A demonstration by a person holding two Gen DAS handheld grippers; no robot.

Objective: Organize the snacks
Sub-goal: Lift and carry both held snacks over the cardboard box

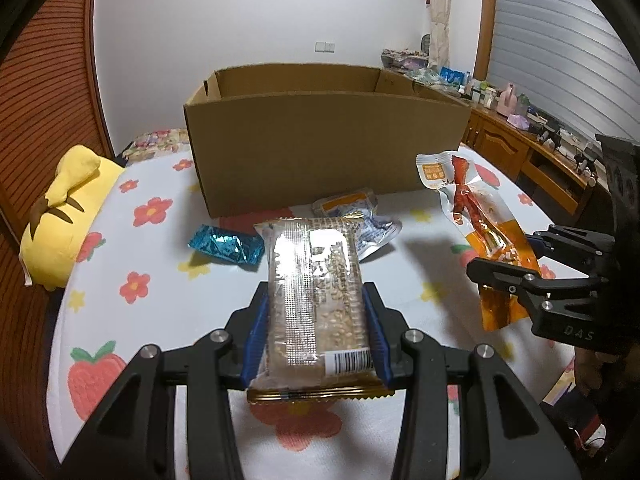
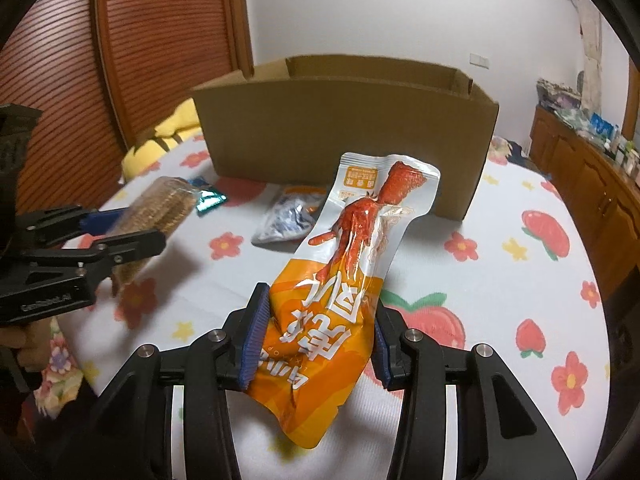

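Interior of cardboard box hidden

My left gripper is a matte black frame of angular, cut-out linkage arms, with 4 round silver screw heads across its front joints. Its 2 fingers carry ribbed blue pads on their inner faces. My right gripper is the same build: black struts, 4 silver screws, blue ribbed pads. Seen from the side in the other camera, each has a slim black finger tipped in blue, small silver pivots, and pale raised lettering on the body, "DAS" legible on the right one. A floral-patterned sleeve shows behind the left handle.
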